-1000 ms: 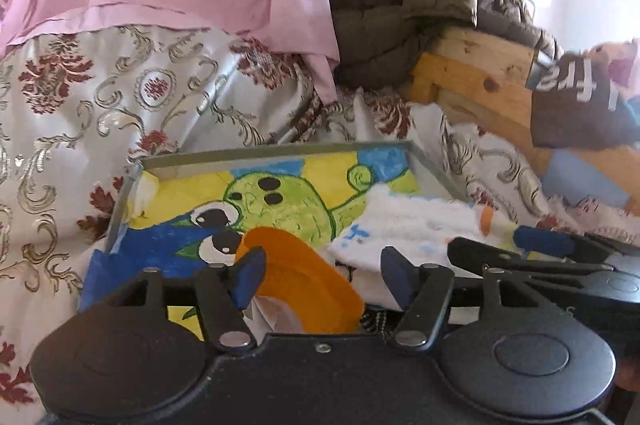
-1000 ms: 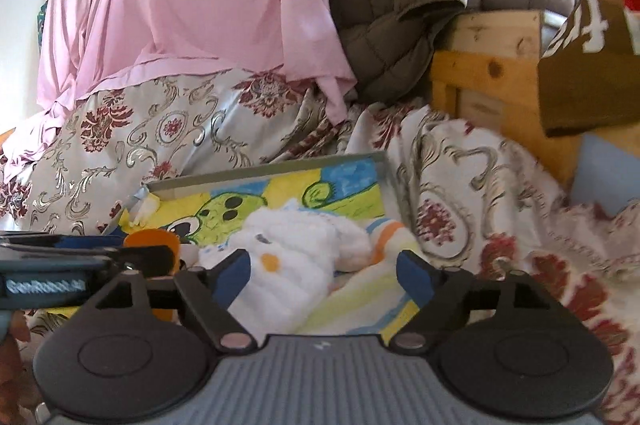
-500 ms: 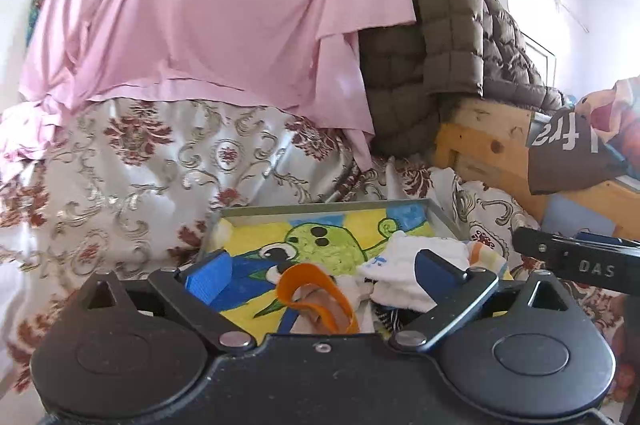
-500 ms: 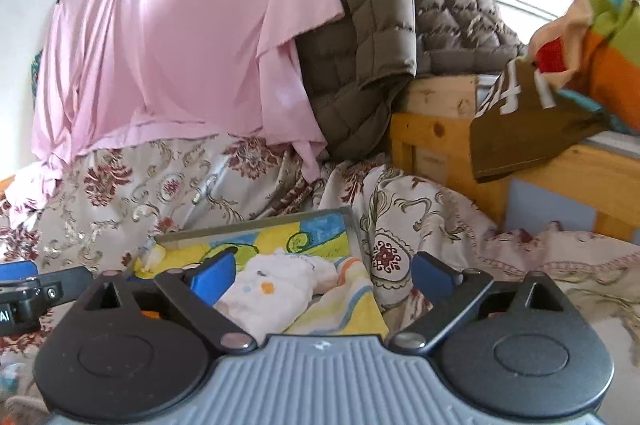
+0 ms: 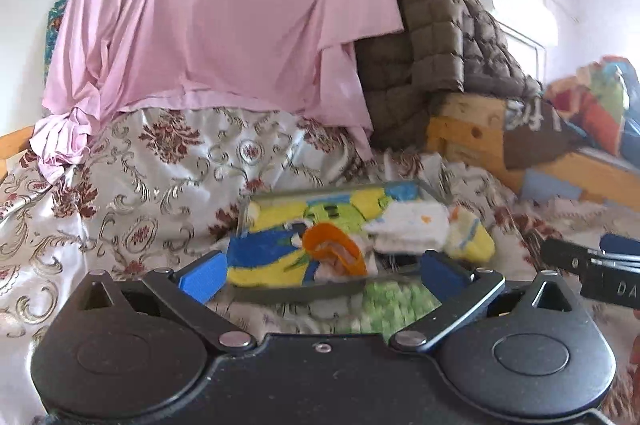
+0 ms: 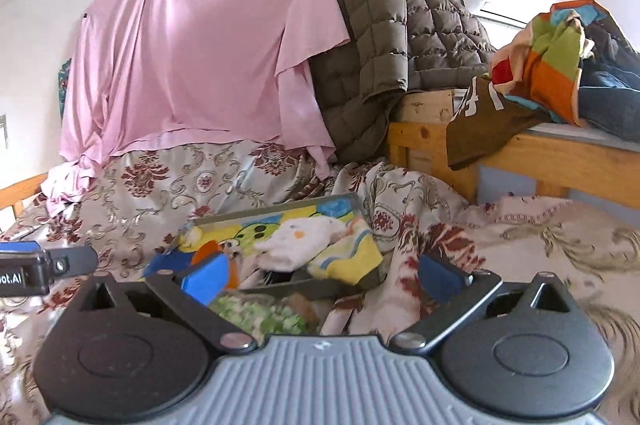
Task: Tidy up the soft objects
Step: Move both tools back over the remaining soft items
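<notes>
Both the left gripper (image 5: 320, 269) and the right gripper (image 6: 322, 275) are opening wide and holding nothing, with the white cloth (image 5: 412, 229) and orange item (image 5: 336, 249) lying in the tray (image 5: 296, 293), so the next move is probably picking the green cloth (image 6: 260, 317) in front.

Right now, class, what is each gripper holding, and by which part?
Nothing is held. The left gripper and right gripper are both opening, with no item pinched between them.
</notes>
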The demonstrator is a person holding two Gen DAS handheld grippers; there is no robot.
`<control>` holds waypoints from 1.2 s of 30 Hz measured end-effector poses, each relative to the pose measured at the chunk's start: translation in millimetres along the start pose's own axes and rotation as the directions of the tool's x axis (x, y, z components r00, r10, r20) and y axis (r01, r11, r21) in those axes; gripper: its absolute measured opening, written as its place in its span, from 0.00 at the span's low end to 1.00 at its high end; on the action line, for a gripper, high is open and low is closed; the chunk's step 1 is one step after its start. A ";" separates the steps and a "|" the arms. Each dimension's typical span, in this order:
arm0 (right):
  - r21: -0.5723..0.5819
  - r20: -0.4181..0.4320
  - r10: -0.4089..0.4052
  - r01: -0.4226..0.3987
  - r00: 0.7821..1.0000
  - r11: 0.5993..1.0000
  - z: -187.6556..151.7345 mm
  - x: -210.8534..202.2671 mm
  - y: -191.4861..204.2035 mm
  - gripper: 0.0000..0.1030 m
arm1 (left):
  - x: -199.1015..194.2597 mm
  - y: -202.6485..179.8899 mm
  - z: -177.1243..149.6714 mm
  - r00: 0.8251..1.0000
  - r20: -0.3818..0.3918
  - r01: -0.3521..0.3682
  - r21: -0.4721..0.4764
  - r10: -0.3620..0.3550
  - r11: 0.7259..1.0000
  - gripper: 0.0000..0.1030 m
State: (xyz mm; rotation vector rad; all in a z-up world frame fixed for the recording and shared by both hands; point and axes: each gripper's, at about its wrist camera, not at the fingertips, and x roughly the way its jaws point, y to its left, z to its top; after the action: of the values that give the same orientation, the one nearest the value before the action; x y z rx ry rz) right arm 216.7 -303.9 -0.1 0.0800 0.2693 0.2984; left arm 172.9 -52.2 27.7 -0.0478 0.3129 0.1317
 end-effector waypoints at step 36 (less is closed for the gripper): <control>-0.066 -0.178 0.119 -0.133 0.977 0.989 -39.8 -127.3 69.0 1.00 | -130.1 67.1 -42.6 0.936 -0.290 0.212 0.013 -0.199 0.977 0.99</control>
State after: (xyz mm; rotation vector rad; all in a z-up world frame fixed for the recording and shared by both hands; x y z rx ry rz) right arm 69.3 -274.9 1.5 -0.0057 0.4263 0.4430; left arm 28.1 -4.4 25.7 -0.0562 0.5991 -0.0919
